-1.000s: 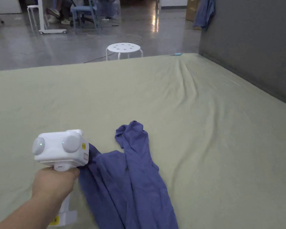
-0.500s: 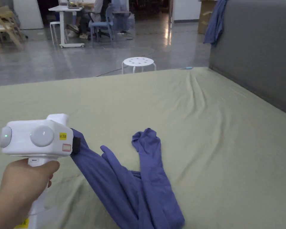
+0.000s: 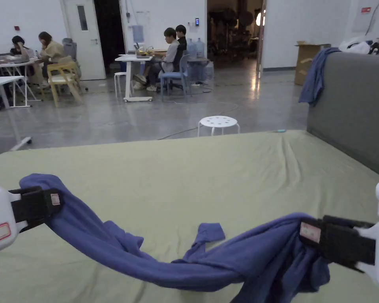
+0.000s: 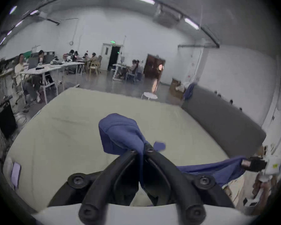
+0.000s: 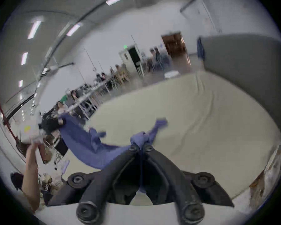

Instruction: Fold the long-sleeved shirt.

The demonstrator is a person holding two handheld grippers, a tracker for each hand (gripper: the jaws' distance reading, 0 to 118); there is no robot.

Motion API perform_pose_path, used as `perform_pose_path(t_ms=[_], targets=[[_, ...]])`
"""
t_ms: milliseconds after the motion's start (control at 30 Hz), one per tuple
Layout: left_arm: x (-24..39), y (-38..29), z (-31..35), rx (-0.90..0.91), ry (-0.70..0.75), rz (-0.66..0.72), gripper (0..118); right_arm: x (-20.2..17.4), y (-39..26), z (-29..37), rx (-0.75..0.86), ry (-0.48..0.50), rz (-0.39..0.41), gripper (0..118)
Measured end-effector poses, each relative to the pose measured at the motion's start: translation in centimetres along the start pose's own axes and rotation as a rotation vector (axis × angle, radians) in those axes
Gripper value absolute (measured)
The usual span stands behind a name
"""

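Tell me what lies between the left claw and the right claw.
In the head view, the blue shirt hangs in a sagging band from the left claw to the right claw, above the green sheet. Both claws are shut on it.

In the head view, the left tool (image 3: 46, 201) is being cut off at 9 o'clock and the right tool (image 3: 315, 232) at 4 o'clock, their bodies running out of frame. The shirt (image 3: 184, 272) is dropping past the edge at 6 o'clock. The right gripper view is blurring the left tool (image 5: 55, 123) at 9 o'clock.
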State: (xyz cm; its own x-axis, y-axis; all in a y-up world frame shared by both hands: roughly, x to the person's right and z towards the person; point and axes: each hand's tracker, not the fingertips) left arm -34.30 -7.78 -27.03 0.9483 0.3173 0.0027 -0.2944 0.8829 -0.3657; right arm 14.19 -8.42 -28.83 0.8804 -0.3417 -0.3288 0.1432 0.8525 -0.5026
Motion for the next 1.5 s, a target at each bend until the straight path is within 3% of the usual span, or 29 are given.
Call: perform_pose_path(t_ms=[200, 367, 433, 533, 700, 833, 900, 1033, 1100, 1233, 1367, 1500], targets=[[0.6, -0.2, 6.9, 0.098, 0.010, 0.067, 0, -4.8, 4.0, 3.9, 0.149, 0.014, 0.120, 0], [0.6, 0.5, 6.3, 0.095, 0.000, 0.097, 0, -5.8, 5.1, 2.4, 0.157, 0.016, 0.118, 0], [0.5, 2.3, 4.5, 0.078, -0.010, 0.097, 0, -6.5, 6.9, 1.0, 0.180, -0.020, 0.165, 0], [0.6, 7.3, 1.2, 0.083, -0.036, 0.091, 0, -7.1, 12.4, -2.0, 0.198, -0.006, 0.192, 0], [1.7, 19.6, -5.8, 0.147, -0.014, 0.039, 0, -9.2, 25.9, -8.2, 0.252, -0.068, 0.278, 0], [2.9, 29.0, -11.3, 0.213, 0.024, -0.049, 0, -10.7, 36.1, -13.6, 0.260, -0.156, 0.307, 0], [3.2, 32.2, -13.1, 0.190, -0.071, 0.010, 0, -11.2, 40.2, -16.2, 0.223, -0.200, 0.307, 0], [3.5, 36.5, -15.9, 0.254, -0.006, 0.048, 0, -12.0, 45.0, -20.2, 0.247, -0.338, 0.334, 0], [3.4, 37.3, -16.6, 0.329, 0.010, 0.060, 0, -11.7, 45.9, -21.3, 0.282, -0.365, 0.301, 0], [1.5, 36.3, -19.1, 0.316, 0.041, 0.045, 0, -10.3, 45.0, -24.4, 0.266, -0.339, 0.297, 0], [-2.0, 31.1, -23.1, 0.229, 0.039, 0.095, 0, -7.3, 38.7, -29.2, 0.099, -0.326, 0.312, 0], [-5.5, 22.4, -28.5, 0.059, 0.104, 0.050, 0, -1.8, 30.4, -36.7, -0.127, -0.328, 0.306, 0]])
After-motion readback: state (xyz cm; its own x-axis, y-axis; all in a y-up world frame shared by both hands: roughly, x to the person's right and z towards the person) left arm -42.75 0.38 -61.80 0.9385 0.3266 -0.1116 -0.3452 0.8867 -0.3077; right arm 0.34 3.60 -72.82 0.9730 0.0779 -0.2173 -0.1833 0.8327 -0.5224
